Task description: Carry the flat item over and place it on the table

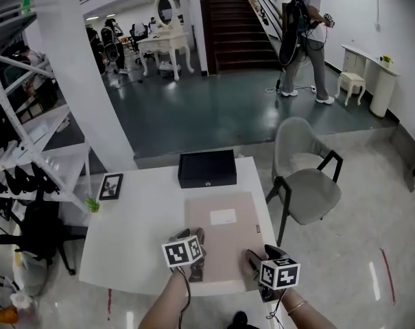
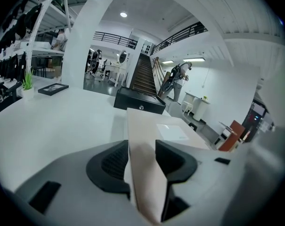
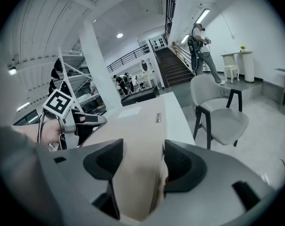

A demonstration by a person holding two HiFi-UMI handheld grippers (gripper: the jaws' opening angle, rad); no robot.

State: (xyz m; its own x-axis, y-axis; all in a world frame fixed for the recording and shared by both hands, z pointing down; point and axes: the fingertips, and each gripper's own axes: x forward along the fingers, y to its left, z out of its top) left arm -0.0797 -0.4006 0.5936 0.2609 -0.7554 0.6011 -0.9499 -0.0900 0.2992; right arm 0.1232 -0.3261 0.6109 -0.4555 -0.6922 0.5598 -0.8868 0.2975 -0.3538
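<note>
So the big white worktop (image 1: 145, 218) takes up most of the head view, with a grey chair (image 1: 310, 184) parked just off its right side. The flat item (image 1: 221, 245), a beige board-like thing with a white label (image 1: 223, 216) on top, sits on the right half of the worktop. Its near edge is almost at the worktop's near edge, and I honestly can't tell if that edge is lifted a bit or lying flat. A black box (image 1: 207, 168) sits at the far edge, just beyond the flat item. The left hand-held gripper (image 2: 142, 161) is clamped on the item's near-left corner, pads pressed on both faces. The right hand-held gripper (image 3: 142, 161) is clamped the same way on the near-right corner. Over on the left there's a small black picture frame (image 1: 111, 186), with a tiny green plant (image 1: 92, 204) just beside it.
</note>
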